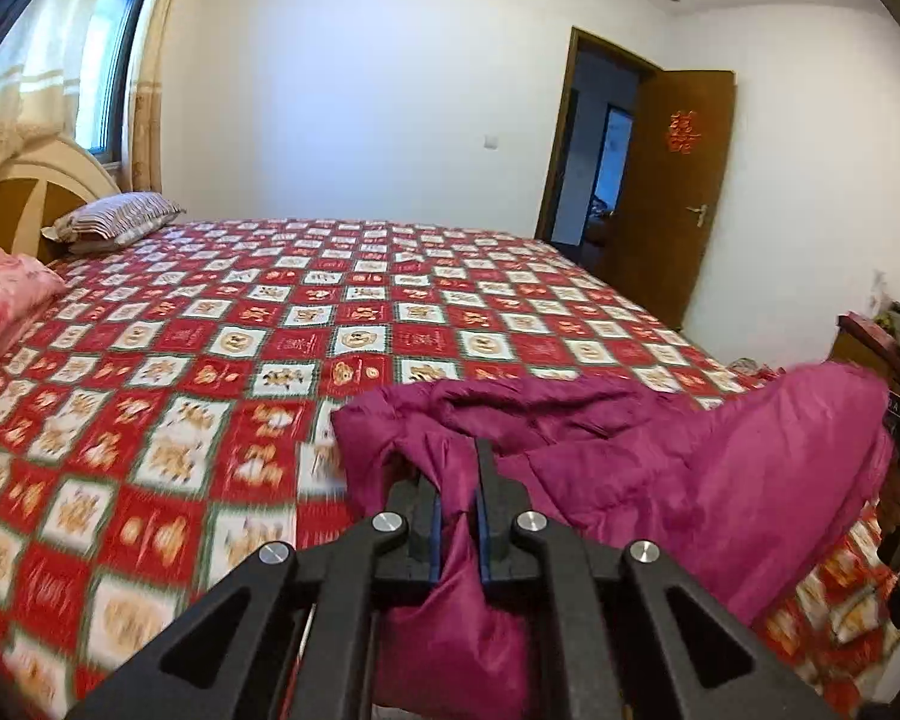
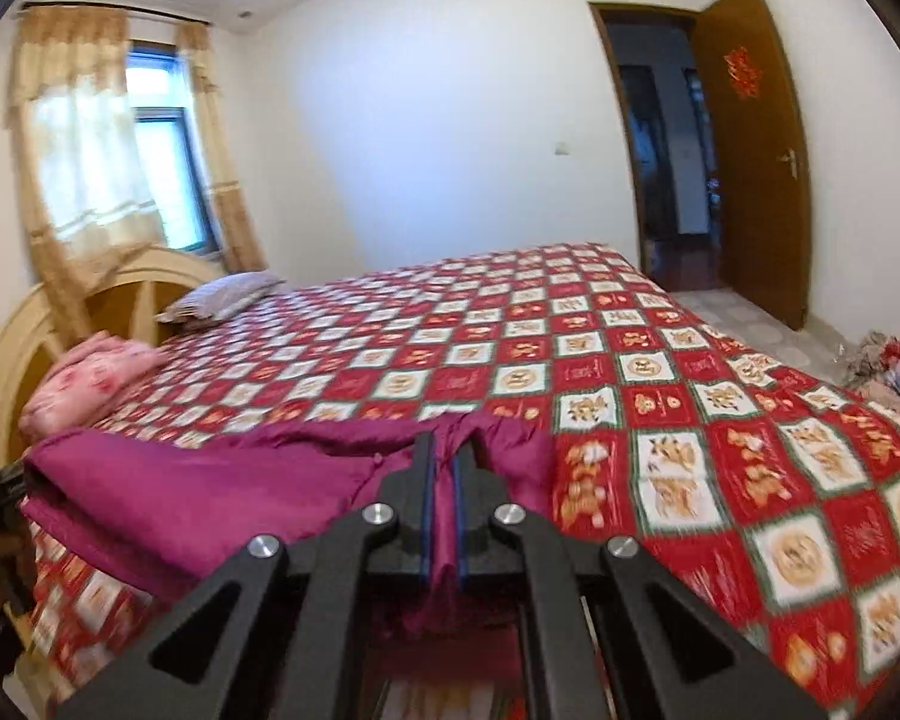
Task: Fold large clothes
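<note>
1. Your left gripper [image 1: 456,468] is clamped on a bunched fold of the magenta garment [image 1: 660,468]; the cloth fills the narrow gap between its blue-edged pads and hangs below them.
2. Your right gripper [image 2: 444,468] is likewise clamped on the same garment [image 2: 210,498], with a strip of fabric pinched between its pads.
3. In the left wrist view, the garment spreads from the jaws toward 3 o'clock, where it rises in a puffed mound by the picture's edge.
4. In the right wrist view, it stretches from the jaws toward 9 o'clock, draped over the near edge of the bed.
5. The garment lies on the red checked bedspread [image 1: 270,324], at the near side of the bed.
6. A striped pillow [image 1: 114,219] sits at 10 o'clock by the headboard [image 1: 24,192], and a pink folded quilt [image 1: 6,300] lies at 9 o'clock.
7. The brown door [image 2: 750,150] stands open at 2 o'clock, and the curtained window [image 2: 156,138] is at 10 o'clock.
8. Both views are blurred near the bottom.
</note>
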{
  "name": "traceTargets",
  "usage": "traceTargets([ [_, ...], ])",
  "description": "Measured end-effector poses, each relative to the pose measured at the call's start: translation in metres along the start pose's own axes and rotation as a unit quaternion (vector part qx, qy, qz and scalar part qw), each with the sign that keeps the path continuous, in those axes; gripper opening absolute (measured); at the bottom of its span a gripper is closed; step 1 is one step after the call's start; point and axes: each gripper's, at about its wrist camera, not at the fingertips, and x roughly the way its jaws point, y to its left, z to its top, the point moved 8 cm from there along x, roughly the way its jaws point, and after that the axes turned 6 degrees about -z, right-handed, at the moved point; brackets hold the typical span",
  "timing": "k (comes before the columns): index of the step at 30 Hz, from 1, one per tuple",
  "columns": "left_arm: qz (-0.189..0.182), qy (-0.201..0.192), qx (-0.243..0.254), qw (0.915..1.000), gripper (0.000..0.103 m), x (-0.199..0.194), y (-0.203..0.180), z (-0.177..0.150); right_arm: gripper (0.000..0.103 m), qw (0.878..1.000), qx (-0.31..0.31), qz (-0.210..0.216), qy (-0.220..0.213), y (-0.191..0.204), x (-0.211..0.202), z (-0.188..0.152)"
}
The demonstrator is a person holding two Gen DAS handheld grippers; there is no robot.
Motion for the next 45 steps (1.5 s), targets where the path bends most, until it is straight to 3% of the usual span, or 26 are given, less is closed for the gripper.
traceTargets([
  [3,0.024,0.000,-0.006,0.9997,0.010,0.041,0.019,0.008,0.006,1.000,0.012,-0.025,0.008,-0.007,0.049,0.010],
  [5,0.049,0.027,0.000,0.9984,0.014,0.071,0.030,0.010,0.006,0.999,0.019,-0.041,0.019,-0.013,0.079,0.013],
  [9,0.070,0.027,-0.005,0.9971,0.023,0.100,0.049,0.013,0.006,0.997,0.030,-0.061,0.045,-0.030,0.122,0.008],
  [11,0.090,0.026,-0.021,0.9954,0.040,0.111,0.063,0.016,0.007,0.995,0.034,-0.073,0.055,-0.036,0.138,0.004],
  [13,0.127,0.009,-0.031,0.9914,0.089,0.115,0.077,0.021,0.007,0.993,0.038,-0.083,0.069,-0.040,0.157,-0.001],
  [14,0.137,-0.005,-0.040,0.9898,0.093,0.115,0.083,0.024,0.007,0.993,0.038,-0.085,0.073,-0.041,0.164,-0.003],
  [17,0.141,-0.015,-0.063,0.9880,0.093,0.120,0.092,0.030,0.010,0.991,0.027,-0.100,0.089,-0.042,0.185,-0.011],
  [20,0.175,-0.019,-0.053,0.9829,0.093,0.118,0.092,0.034,0.040,0.989,0.017,-0.121,0.082,-0.042,0.194,-0.008],
  [21,0.200,-0.028,-0.044,0.9784,0.093,0.111,0.090,0.038,0.055,0.989,0.017,-0.128,0.076,-0.042,0.194,-0.006],
  [22,0.213,-0.036,-0.040,0.9756,0.093,0.105,0.088,0.041,0.061,0.988,0.019,-0.136,0.067,-0.044,0.191,-0.002],
  [25,0.234,-0.077,-0.034,0.9685,0.093,0.079,0.077,0.058,0.061,0.988,0.019,-0.149,0.040,-0.042,0.177,0.010],
  [28,0.217,-0.098,-0.015,0.9711,0.094,0.071,0.054,0.069,0.061,0.989,-0.001,-0.143,0.031,-0.020,0.164,0.015],
  [32,0.178,-0.062,0.055,0.9805,0.095,0.112,0.013,0.065,0.061,0.994,-0.039,-0.092,0.052,0.033,0.169,0.011],
  [37,0.165,-0.015,0.090,0.9821,0.095,0.168,-0.005,0.045,0.060,0.986,-0.117,-0.053,0.106,0.081,0.204,-0.020],
  [40,0.168,0.013,0.098,0.9808,0.095,0.194,-0.006,0.028,0.060,0.979,-0.120,-0.065,0.149,0.072,0.224,-0.048],
  [45,0.166,0.047,0.056,0.9834,0.095,0.224,0.009,0.001,0.060,0.979,-0.100,-0.083,0.158,0.053,0.227,-0.073],
])
